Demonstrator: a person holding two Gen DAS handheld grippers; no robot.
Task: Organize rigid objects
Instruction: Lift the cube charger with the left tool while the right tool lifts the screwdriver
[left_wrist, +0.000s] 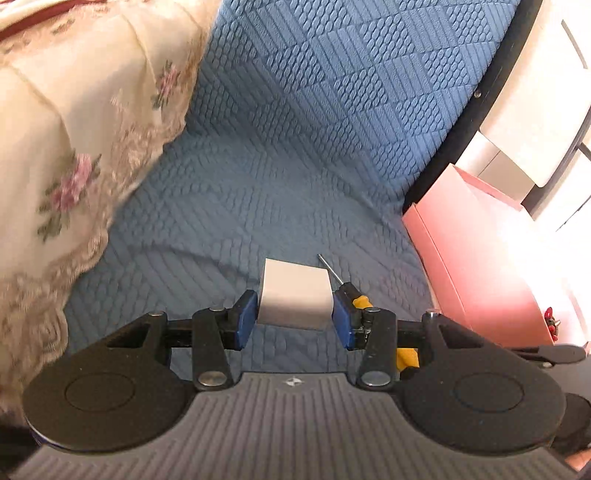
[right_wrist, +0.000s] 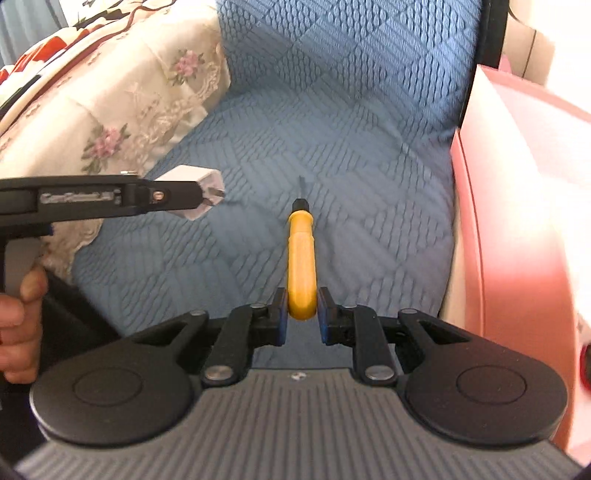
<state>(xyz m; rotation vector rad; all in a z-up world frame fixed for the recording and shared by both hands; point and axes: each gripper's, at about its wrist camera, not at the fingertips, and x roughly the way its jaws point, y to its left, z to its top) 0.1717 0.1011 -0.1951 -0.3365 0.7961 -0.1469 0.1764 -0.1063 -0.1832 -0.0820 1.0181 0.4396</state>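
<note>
Here the biggest thing in sight is the blue quilted cushion, a seat surface with a floral lace cover draped along its left side. Next in size is the pink box, standing open at the cushion's right edge, presumably the place where the objects are to go.

The left gripper is clamped on a white charger block, its blue pads pressed against the block's two sides; in the right wrist view the block hangs clear above the cushion with its metal prongs pointing away from the gripper. The right gripper is closed on the rounded butt end of a yellow-handled screwdriver, the shaft pointing forward over the cushion; the tip is thin and blurred, so whether it touches the fabric is hard to say.

As a judgement, the task stands midway: both objects are picked up, neither is in the box. What the box already holds cannot be seen, apart from something small and red near its lower edge. Both items remain to be carried rightward and set inside.
</note>
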